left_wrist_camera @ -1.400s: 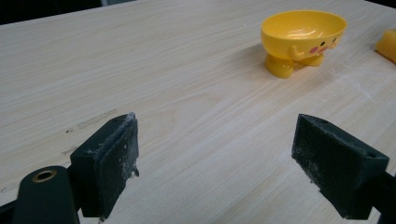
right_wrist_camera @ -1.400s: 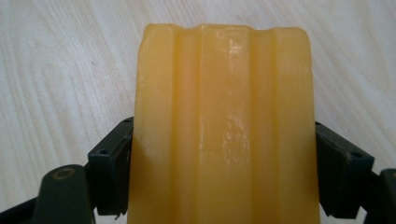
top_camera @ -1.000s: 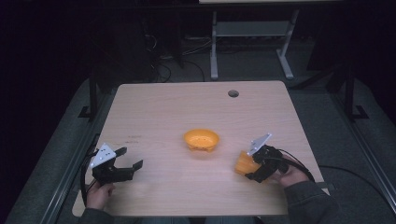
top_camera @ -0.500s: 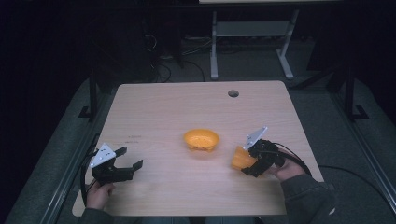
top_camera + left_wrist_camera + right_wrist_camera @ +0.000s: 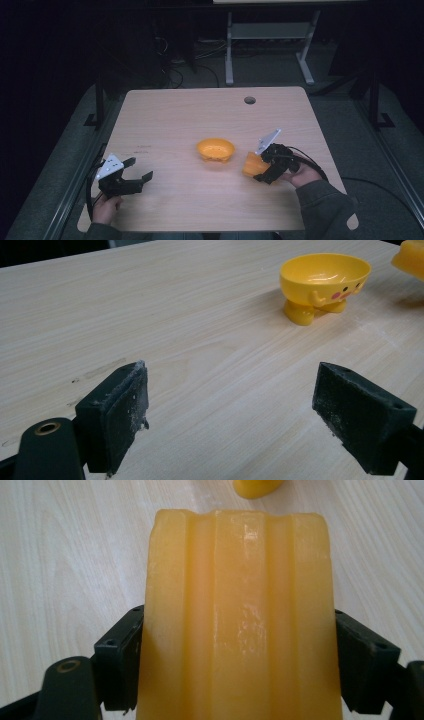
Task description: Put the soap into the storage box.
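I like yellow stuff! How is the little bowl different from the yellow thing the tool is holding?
The bowl is round and open on top; the ridged block has straight grooved sides. The bowl stands free on the table on small feet, while the ridged block is clamped in the right tool. The bowl has a painted face; the ridged block looks plain. Both are glossy yellow-orange.

Yellow bowl [image 5: 215, 149] sits mid-frame (the lone obstacle on the table [image 5: 165, 115]); bare wood lies open across the upper half and lower centre.
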A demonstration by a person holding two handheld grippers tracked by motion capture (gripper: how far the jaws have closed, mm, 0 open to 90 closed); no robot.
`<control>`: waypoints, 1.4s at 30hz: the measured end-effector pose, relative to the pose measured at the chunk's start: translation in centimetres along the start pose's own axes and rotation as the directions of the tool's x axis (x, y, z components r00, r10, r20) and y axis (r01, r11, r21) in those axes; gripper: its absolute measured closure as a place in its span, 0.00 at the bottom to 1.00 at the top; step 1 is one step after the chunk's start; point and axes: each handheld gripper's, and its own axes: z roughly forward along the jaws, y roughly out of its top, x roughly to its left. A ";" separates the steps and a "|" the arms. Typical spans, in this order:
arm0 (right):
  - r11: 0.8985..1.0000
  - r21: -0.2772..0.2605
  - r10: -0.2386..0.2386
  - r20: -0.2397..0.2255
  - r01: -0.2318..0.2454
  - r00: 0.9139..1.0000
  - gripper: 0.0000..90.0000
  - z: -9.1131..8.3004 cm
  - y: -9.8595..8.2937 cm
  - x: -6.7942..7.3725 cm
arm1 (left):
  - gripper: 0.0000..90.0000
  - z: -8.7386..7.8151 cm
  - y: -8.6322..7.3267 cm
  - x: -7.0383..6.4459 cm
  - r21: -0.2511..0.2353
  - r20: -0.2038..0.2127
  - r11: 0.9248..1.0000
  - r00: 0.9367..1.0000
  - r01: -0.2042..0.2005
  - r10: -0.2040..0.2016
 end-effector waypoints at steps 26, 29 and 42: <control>0.998 0.003 -0.064 0.001 0.064 0.998 0.23 -0.3 3.7 -0.7 | 0.16 0.0 0.0 0.1 0.001 -0.002 1.000 1.000 0.004 -0.004; 0.998 -0.006 -0.069 -0.004 0.069 0.998 0.23 -0.3 4.2 -0.7 | 0.16 0.0 0.0 0.1 0.000 -0.002 1.000 1.000 0.001 -0.001; 0.994 -0.010 -0.109 -0.006 0.108 0.994 0.23 -0.3 6.8 -0.9 | 0.16 0.0 0.0 0.1 -0.002 -0.002 1.000 1.000 0.000 0.000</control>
